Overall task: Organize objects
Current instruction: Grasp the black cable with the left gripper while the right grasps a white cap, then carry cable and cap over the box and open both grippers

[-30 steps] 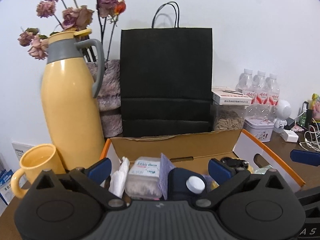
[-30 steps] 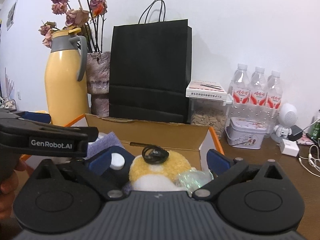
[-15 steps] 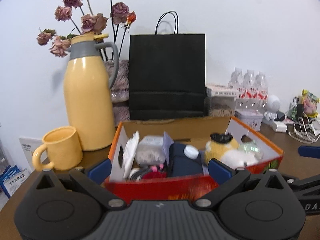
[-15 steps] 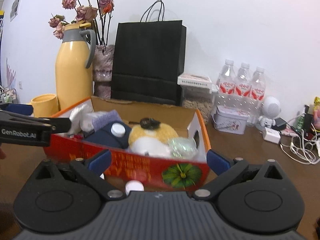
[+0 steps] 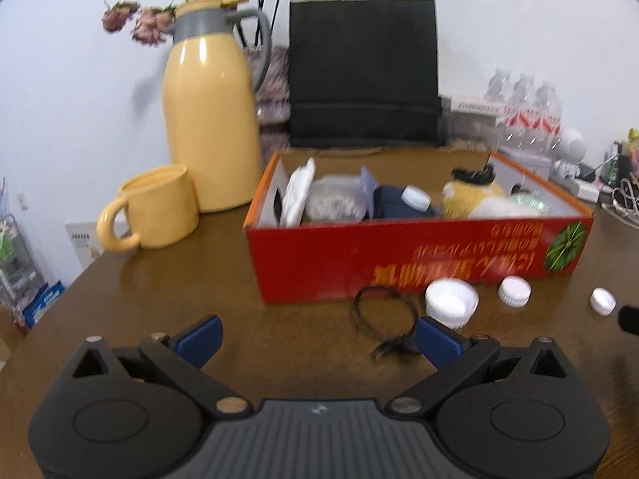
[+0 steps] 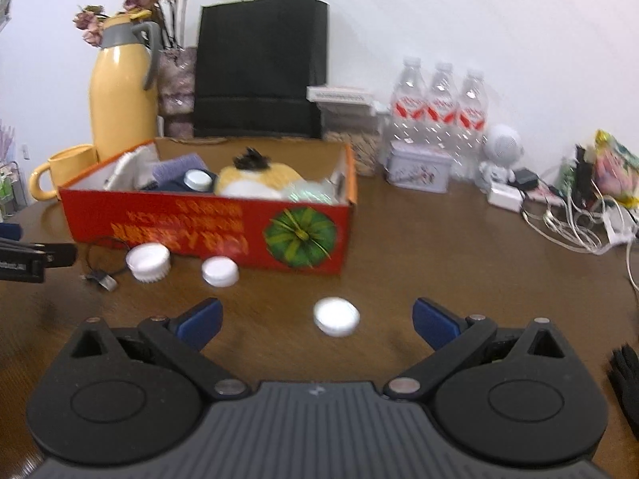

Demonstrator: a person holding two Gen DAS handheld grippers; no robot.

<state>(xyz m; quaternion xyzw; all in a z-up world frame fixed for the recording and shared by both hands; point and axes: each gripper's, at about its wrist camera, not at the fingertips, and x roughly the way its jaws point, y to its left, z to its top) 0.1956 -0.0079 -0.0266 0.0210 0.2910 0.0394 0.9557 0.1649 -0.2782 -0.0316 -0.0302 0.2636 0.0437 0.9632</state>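
A red cardboard box on the brown table holds a yellow plush toy, a dark blue bottle with a white cap, white packets and other items. In front of the box lie three white caps and a black hair tie. My left gripper is open and empty, just before the hair tie. My right gripper is open, with one white cap between its fingers on the table.
A yellow thermos and yellow mug stand left of the box. A black paper bag, dried flowers, water bottles, a tin, a white toy robot and cables line the back and right.
Both grippers have pulled back and down from over the box to the table in front of it. The caps and hair tie have come into view.
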